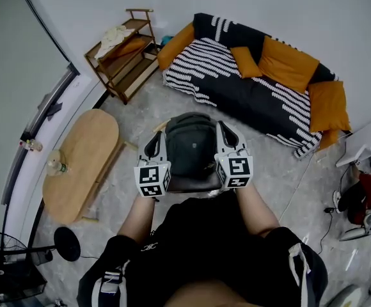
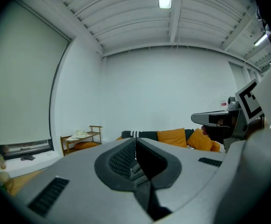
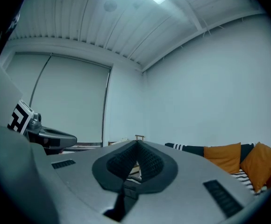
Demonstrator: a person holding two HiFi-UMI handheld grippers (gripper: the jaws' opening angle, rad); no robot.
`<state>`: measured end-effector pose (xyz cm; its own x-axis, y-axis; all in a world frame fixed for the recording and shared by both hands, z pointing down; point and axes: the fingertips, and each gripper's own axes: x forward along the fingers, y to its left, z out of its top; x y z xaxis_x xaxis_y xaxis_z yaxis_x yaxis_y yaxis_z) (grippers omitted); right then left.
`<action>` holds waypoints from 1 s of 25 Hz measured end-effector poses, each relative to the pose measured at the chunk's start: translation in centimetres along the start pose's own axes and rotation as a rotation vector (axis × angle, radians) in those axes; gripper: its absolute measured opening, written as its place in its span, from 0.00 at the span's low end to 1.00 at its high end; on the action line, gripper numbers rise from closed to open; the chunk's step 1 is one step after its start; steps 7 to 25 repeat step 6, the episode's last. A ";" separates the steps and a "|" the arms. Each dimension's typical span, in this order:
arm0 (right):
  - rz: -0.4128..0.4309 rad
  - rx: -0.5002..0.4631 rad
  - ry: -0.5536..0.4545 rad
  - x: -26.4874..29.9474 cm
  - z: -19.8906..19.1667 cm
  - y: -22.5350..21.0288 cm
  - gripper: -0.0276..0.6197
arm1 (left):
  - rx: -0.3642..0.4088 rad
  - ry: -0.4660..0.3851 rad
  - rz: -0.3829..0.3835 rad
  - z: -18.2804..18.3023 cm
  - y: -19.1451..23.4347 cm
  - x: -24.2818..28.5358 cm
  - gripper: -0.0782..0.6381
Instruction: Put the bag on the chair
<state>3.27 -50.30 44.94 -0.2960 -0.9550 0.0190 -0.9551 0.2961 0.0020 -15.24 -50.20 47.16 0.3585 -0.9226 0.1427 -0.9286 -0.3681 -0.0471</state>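
Note:
In the head view a dark grey-green backpack [image 1: 190, 142] sits upright on a dark chair [image 1: 192, 183] right in front of me. My left gripper [image 1: 154, 144] is at the bag's left side and my right gripper [image 1: 227, 135] at its right side; whether they touch it I cannot tell. Both are shut with nothing between the jaws. In the left gripper view the closed left gripper [image 2: 135, 143] points level at the far wall, and the bag is out of sight. The right gripper view shows the closed right gripper [image 3: 136, 146] the same way.
A black-and-white striped sofa [image 1: 249, 88] with orange cushions stands beyond the chair. A wooden shelf [image 1: 123, 56] is at the back left, an oval wooden table [image 1: 80, 162] with a bottle at the left. A fan [image 1: 19, 261] is at the lower left.

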 end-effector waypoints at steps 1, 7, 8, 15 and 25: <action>0.000 0.001 -0.001 -0.1 0.0 -0.1 0.06 | 0.003 -0.002 -0.003 0.1 -0.2 0.0 0.14; -0.001 0.006 -0.005 -0.5 0.1 -0.2 0.06 | -0.002 0.004 -0.009 -0.1 -0.6 -0.2 0.14; -0.001 0.006 -0.005 -0.5 0.1 -0.2 0.06 | -0.002 0.004 -0.009 -0.1 -0.6 -0.2 0.14; -0.001 0.006 -0.005 -0.5 0.1 -0.2 0.06 | -0.002 0.004 -0.009 -0.1 -0.6 -0.2 0.14; -0.001 0.006 -0.005 -0.5 0.1 -0.2 0.06 | -0.002 0.004 -0.009 -0.1 -0.6 -0.2 0.14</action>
